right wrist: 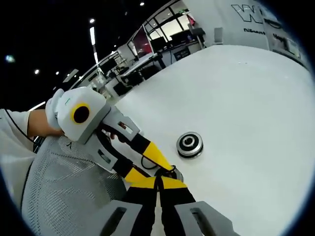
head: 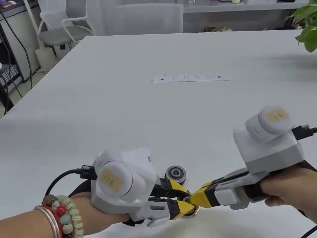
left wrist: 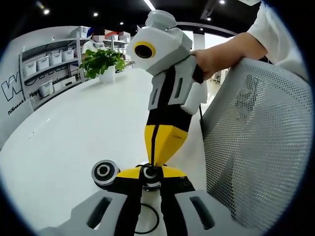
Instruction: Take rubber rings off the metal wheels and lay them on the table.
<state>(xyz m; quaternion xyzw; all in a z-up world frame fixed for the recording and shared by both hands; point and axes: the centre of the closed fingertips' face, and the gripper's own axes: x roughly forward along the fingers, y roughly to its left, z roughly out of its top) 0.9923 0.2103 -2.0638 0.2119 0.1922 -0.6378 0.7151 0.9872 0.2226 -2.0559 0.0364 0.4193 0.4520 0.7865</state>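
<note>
Lowest in the head view, the left hand (head: pixel 74 215), beaded bracelets at its wrist, holds the left tool (head: pixel 179 198) at lower left. The right hand (head: pixel 290 188) holds the right tool (head: pixel 197 200) at lower right. The two sets of yellow tips meet point to point at bottom centre, just above the white bench (head: pixel 148 114).

In the left gripper view, the left tool (left wrist: pixel 151 172) is clamped on the gripped wheel (left wrist: pixel 151 178), a small metal wheel at bottom centre. The right tool (left wrist: pixel 158 160) comes down from the top with its tip touching that wheel. Its jaws are pressed together, and whether they pinch a rubber ring cannot be told.

In the right gripper view, the right tool (right wrist: pixel 157 183) rises at bottom centre. The left tool (right wrist: pixel 165 169) enters from the left, and the gripped wheel (right wrist: pixel 173 173) peeks out beside the tips.

Just beyond the tips, the loose wheel (head: pixel 176 173) lies flat on the bench, dark around its rim.

Farther off, mid-frame, a white power strip (head: pixel 190 78) is set into the bench. At the far edge are a chair (head: pixel 64 25) at upper left and a leafy plant (head: pixel 307 29) at upper right.
</note>
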